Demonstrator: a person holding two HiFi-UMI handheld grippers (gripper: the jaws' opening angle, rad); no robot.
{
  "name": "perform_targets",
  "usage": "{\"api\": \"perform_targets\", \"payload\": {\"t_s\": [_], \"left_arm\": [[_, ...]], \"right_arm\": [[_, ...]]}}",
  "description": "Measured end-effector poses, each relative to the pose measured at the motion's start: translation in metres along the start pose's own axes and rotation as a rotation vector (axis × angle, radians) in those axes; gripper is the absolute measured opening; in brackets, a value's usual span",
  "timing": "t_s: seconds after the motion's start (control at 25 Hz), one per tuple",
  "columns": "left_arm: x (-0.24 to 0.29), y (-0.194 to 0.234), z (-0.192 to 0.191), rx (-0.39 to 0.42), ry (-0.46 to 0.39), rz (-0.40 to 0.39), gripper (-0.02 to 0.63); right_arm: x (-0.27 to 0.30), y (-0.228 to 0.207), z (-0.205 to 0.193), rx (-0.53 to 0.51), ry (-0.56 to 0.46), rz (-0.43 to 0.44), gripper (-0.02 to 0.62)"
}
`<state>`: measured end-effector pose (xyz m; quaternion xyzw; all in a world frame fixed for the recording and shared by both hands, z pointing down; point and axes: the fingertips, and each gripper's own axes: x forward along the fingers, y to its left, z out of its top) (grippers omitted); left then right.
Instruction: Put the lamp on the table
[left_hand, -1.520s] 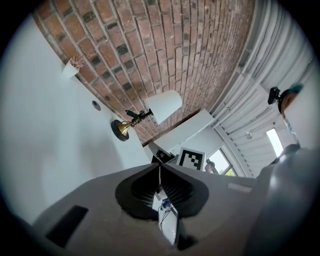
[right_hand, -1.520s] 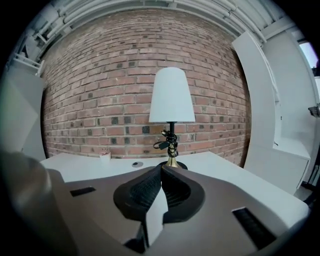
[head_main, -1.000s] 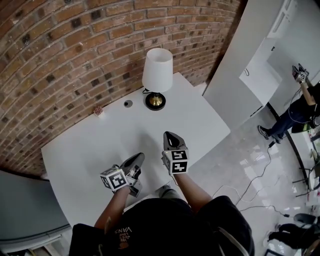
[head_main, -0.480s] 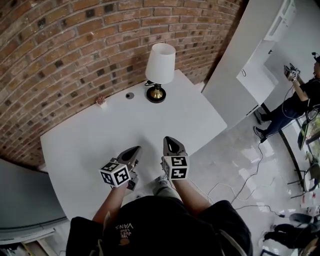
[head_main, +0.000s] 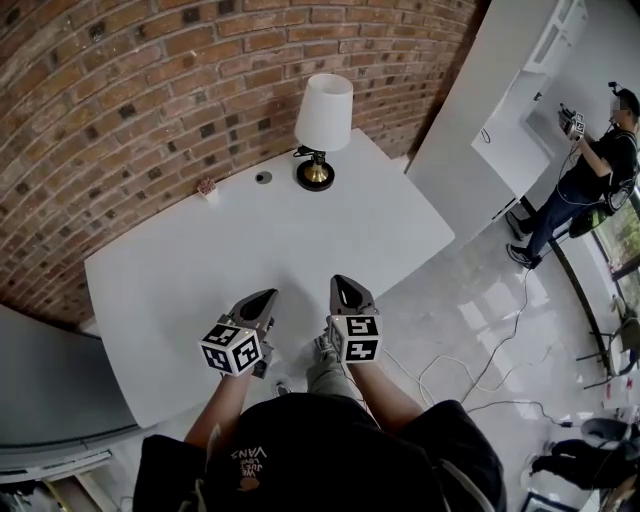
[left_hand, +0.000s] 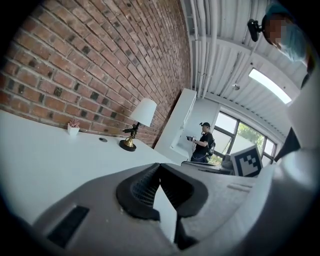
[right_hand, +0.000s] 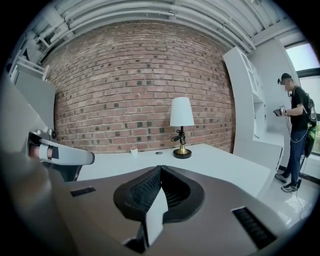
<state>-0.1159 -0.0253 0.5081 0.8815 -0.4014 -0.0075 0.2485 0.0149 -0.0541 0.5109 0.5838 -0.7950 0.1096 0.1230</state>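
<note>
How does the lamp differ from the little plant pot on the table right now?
The lamp is much taller than the plant pot. The lamp has a white shade over a brass base; the plant pot holds a pinkish plant. The lamp stands right of the plant pot. Both stand upright on the white table along the brick wall.

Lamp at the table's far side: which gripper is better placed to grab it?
Right, marginally. The lamp stands almost straight ahead of the right gripper, while the left gripper sits further off to the side. Both are shut, empty and far from it.
</note>
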Motion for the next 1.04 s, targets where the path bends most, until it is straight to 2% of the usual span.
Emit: {"api": "perform_targets", "payload": {"t_s": [0.16, 0.44, 0.76, 1.04], "left_arm": [[-0.017, 0.007, -0.011, 0.032, 0.037, 0.052, 0.003], [-0.040, 0.018, -0.021, 0.041, 0.056, 0.113, 0.003], [-0.050, 0.027, -0.032, 0.004, 0.061, 0.141, 0.003], [-0.050, 0.029, -0.032, 0.010, 0.064, 0.138, 0.003]], "right_arm": [[-0.010, 0.013, -0.010, -0.026, 0.012, -0.009, -0.002], [-0.016, 0.034, -0.026, -0.037, 0.045, 0.018, -0.002], [-0.018, 0.062, -0.030, -0.111, 0.070, 0.088, -0.002], [-0.017, 0.065, -0.030, -0.132, 0.074, 0.094, -0.002]]}}
